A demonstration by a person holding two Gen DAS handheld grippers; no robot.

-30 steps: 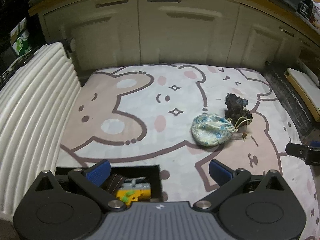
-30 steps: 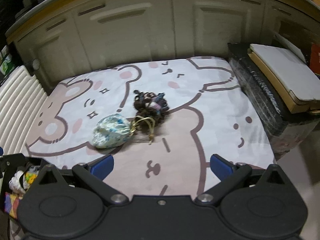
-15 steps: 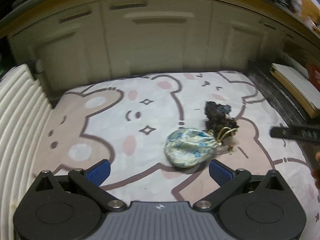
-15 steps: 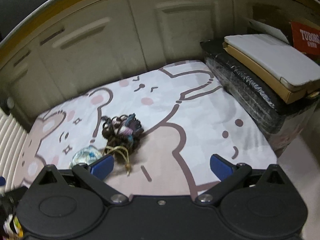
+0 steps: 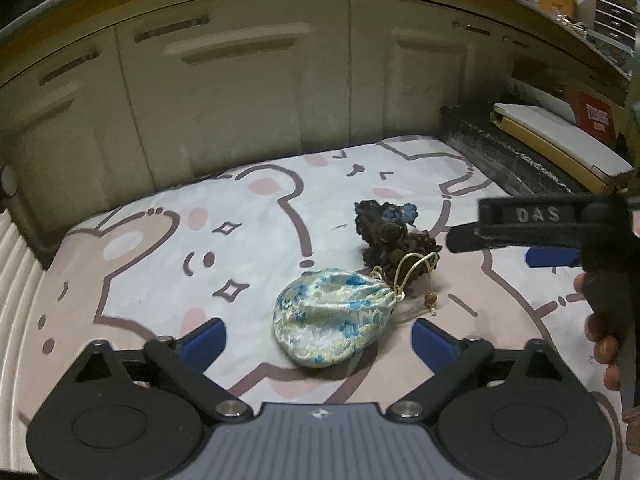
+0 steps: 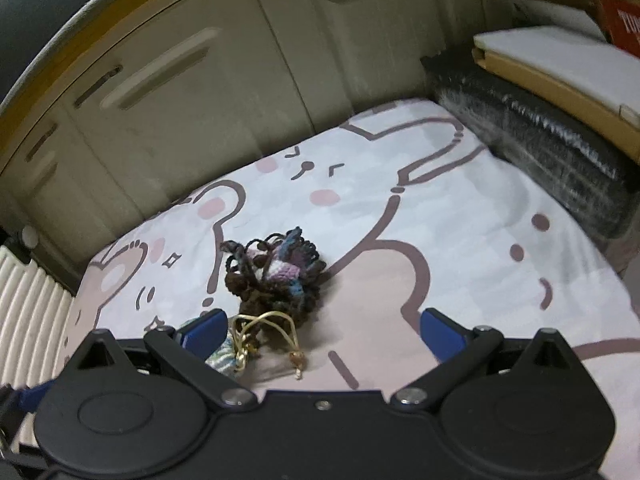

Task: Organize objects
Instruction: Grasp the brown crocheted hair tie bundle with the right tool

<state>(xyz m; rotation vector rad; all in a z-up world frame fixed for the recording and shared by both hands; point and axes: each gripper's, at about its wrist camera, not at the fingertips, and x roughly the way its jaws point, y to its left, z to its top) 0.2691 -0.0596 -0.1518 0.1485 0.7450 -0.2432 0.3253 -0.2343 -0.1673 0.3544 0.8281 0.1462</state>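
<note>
A pale silk pouch (image 5: pixel 332 316) with blue flowers and a gold drawstring (image 5: pixel 416 272) lies on the bear-print blanket (image 5: pixel 248 208). It sits between the blue pads of my left gripper (image 5: pixel 318 340), whose jaws are closing but do not touch it. Behind the pouch rests a dark crocheted bundle (image 5: pixel 392 236). In the right wrist view that bundle (image 6: pixel 272 276) lies just ahead of my right gripper (image 6: pixel 322 332), which is open and holds nothing. The pouch's mouth (image 6: pixel 224 356) peeks out beside its left pad. One of the right gripper's black fingers (image 5: pixel 520 224) enters the left wrist view from the right.
Cream cabinet doors (image 5: pixel 248 92) close off the far side. A black wrapped bundle (image 6: pixel 552 152) with a tan and white board (image 6: pixel 552 60) on top borders the blanket's right edge. A white ribbed surface (image 6: pixel 28 312) lies to the left. A person's hand (image 5: pixel 604 344) grips the right tool.
Both grippers have dropped and come closer to the pouch and the bundle. The left view swung right, losing the black box at bottom left, and the right gripper entered it.
</note>
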